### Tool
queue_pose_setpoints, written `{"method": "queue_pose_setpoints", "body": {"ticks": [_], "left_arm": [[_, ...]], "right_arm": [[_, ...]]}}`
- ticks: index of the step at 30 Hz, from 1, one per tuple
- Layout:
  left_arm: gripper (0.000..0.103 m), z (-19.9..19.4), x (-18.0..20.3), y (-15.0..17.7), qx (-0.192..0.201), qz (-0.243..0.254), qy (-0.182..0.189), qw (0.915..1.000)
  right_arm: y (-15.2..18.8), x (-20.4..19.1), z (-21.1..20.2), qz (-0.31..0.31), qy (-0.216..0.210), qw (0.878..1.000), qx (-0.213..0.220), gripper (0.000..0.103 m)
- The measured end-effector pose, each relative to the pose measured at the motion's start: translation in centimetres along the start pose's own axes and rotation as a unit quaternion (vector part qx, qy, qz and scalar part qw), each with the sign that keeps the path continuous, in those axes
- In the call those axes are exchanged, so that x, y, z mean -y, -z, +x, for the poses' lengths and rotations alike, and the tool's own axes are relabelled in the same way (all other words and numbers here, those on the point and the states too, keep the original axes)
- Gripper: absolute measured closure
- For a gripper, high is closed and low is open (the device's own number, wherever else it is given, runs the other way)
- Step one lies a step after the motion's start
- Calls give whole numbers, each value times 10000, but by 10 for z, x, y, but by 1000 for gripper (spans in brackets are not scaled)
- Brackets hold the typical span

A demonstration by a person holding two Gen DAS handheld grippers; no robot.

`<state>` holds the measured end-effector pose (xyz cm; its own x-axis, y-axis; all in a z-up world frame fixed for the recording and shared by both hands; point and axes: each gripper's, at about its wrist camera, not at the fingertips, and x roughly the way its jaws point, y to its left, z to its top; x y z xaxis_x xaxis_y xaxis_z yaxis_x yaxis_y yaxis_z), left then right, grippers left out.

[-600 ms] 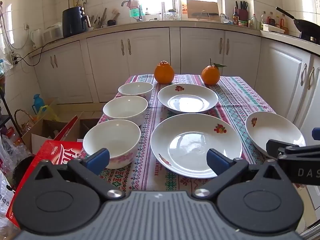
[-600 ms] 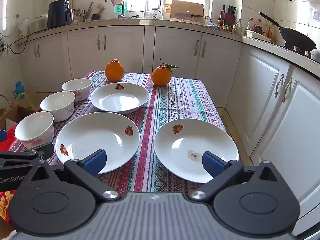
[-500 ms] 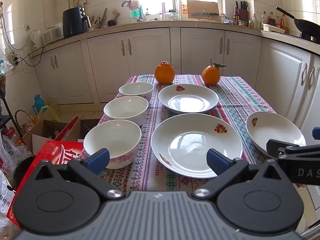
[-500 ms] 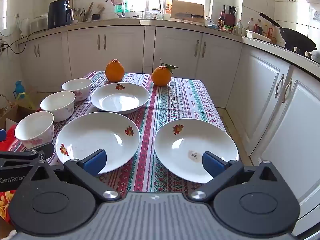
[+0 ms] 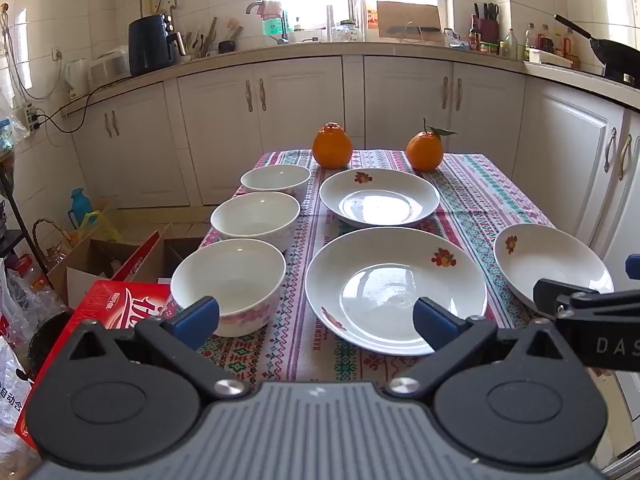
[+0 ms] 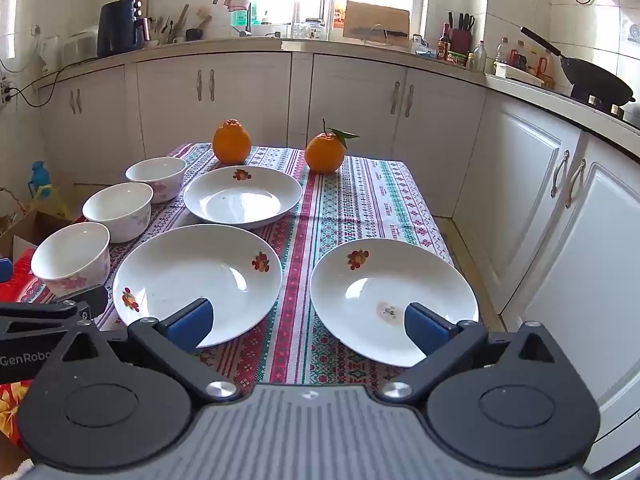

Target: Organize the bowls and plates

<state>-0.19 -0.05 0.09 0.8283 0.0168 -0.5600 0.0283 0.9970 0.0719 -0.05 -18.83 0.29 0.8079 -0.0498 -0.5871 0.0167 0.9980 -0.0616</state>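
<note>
- Nothing stacked yet, as I read it: three bowls and three plates all lie singly on the striped tablecloth (image 5: 472,196). I judge this the start, before any pick.
- Left gripper (image 5: 316,316): jaws spread wide, nothing between them. It hangs off the near table edge, pointing between the near bowl (image 5: 230,284) and the big plate (image 5: 396,288).
- Right gripper (image 6: 306,324): jaws likewise apart and empty, aimed between the big plate and the right-hand plate (image 6: 394,300).
- Bowls run in a column down the left edge: near bowl, middle bowl (image 5: 256,218), far bowl (image 5: 276,180). They sit close together; I cannot tell whether the rims touch.
- The far plate (image 5: 380,198) sits behind the big plate, and two oranges (image 5: 332,146) sit beyond it.
- Next move, my guess: take one rim in a pinch, perhaps the right-hand plate, and set it into the big plate. Rims are thin and glazed, so the grip may slip; a finger must get under the lip.
- Hard to see: gripper bodies cover the near table edge and the near rims of both front plates. The right-hand plate is partly cut off by the other gripper in the left view.
- There is a small mark in the right-hand plate; dirt or print, I cannot tell.
</note>
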Motion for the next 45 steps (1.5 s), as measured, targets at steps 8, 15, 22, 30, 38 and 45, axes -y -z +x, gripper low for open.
{"method": "queue_pose_setpoints", "body": {"ticks": [8, 15, 22, 30, 38, 45], "left_arm": [[1, 0, 2, 0, 1, -16, -38, 10000], [1, 0, 1, 1, 8, -29, -30, 10000], [1, 0, 1, 1, 13, -27, -35, 10000], [1, 0, 1, 1, 12, -29, -35, 10000], [1, 0, 0, 2, 15, -34, -37, 10000], [1, 0, 0, 2, 14, -32, -34, 10000]], "right_arm": [[1, -1, -1, -26, -31, 10000, 10, 0], [0, -1, -2, -40, -23, 10000, 16, 0], [0, -1, -2, -50, -18, 10000, 26, 0], [0, -2, -2, -60, -10, 10000, 35, 0], [0, -2, -3, -62, -6, 10000, 41, 0], [0, -2, -3, -63, -4, 10000, 41, 0]]}}
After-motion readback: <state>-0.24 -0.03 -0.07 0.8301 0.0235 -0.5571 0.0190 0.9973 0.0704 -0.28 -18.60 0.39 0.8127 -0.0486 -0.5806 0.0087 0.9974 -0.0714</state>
